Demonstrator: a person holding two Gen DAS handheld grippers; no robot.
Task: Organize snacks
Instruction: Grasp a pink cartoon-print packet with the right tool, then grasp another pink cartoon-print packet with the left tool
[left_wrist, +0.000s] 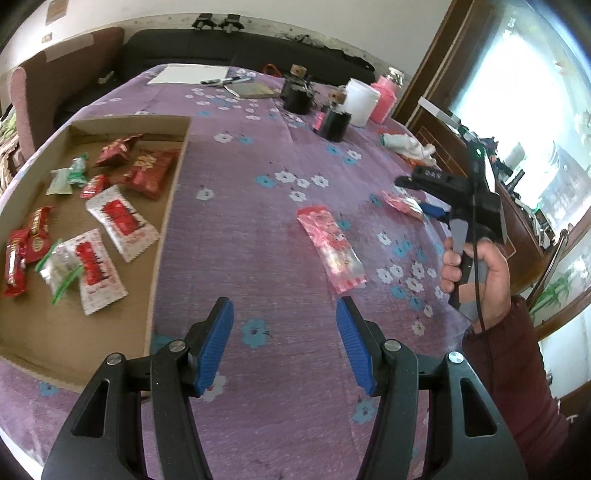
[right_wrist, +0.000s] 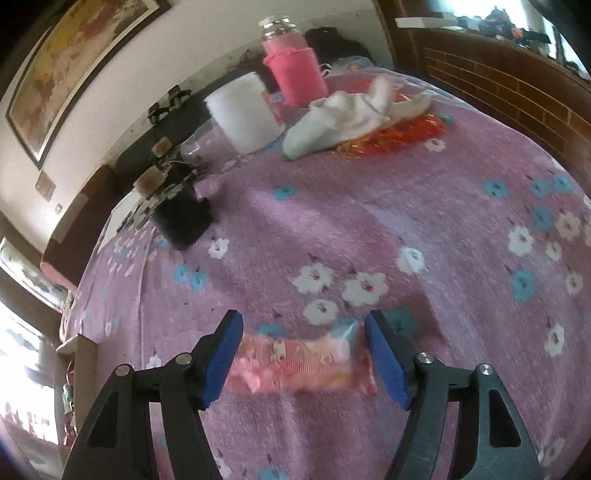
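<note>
Several red, white and green snack packets lie in a shallow cardboard tray (left_wrist: 173, 206) on the left. On the purple flowered cloth, a pink snack packet (left_wrist: 330, 251) lies ahead of my left gripper (left_wrist: 286, 343), which is open and holds nothing. A second pink packet (right_wrist: 303, 363) lies flat on the cloth, crosswise between the blue pads of my right gripper (right_wrist: 303, 358). The jaws straddle its ends and I see no squeeze on it. From the left wrist view, the right gripper (left_wrist: 413, 197) hangs low over that packet (left_wrist: 400, 201), held by a hand (left_wrist: 480, 269).
Two black pots (left_wrist: 334, 123) with corked bottles, a white tub (right_wrist: 243, 114), a pink-sleeved jar (right_wrist: 295, 70) and a white cloth (right_wrist: 343, 118) stand at the far side. A notepad and pens (left_wrist: 221, 79) lie further back. A wooden headboard (right_wrist: 498, 74) borders the right.
</note>
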